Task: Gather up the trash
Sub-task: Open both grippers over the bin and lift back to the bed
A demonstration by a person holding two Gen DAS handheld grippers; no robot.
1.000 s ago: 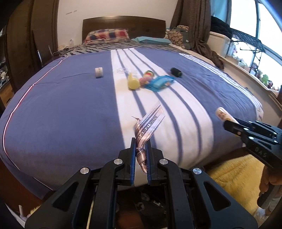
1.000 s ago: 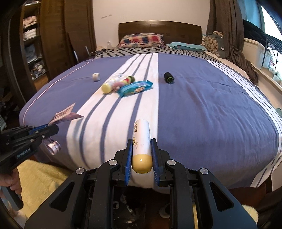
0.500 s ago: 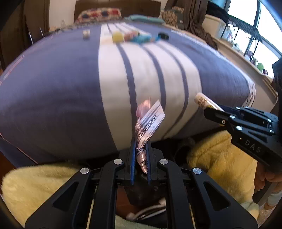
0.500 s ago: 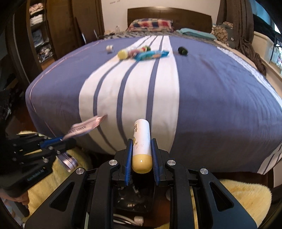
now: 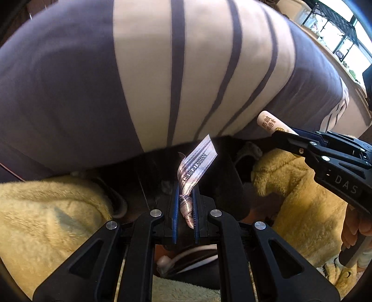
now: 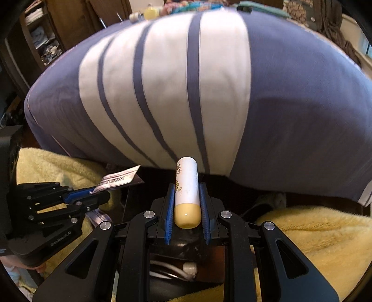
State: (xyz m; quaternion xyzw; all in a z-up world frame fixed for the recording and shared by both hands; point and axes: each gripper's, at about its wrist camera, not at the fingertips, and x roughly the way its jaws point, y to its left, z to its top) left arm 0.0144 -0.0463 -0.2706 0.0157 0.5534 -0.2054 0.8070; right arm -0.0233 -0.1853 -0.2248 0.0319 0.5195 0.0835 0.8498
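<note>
The wrapper strip [image 5: 197, 166], printed with a brand name, sat clamped between the blue pads of the left tongs [image 5: 185, 204]; its free end stood up and forward, leaning slightly right. The white tube with a yellow cap [image 6: 187, 192] was gripped in the right tongs [image 6: 187, 204], clenched on its lower body, long axis running straight out along the fingers, cap end toward the camera. So I logged 2 pieces of trash, 1 per hand, both off the bed.

I noted both tongs low at the foot of the bed [image 6: 209, 81], below the hang of the striped blue-and-white cover. From the left wrist view the tube tip [image 5: 269, 122] showed to the right and a little higher than the strip; from the right wrist view the left tongs [image 6: 100, 195] lay to the left at roughly the same depth.

Directly beneath and between the 2 tongs I saw a dark opening [image 5: 204, 253] with white items [image 6: 189, 268] inside, flanked by a yellow fluffy rug [image 6: 313, 230]. I judged this the drop point, though its rim was too dark to confirm as a bin. If so, both loads lay above and just forward of it, neither hand clearly nearer.

More clutter [image 6: 162, 9] showed blurred at the far end of the bed.
</note>
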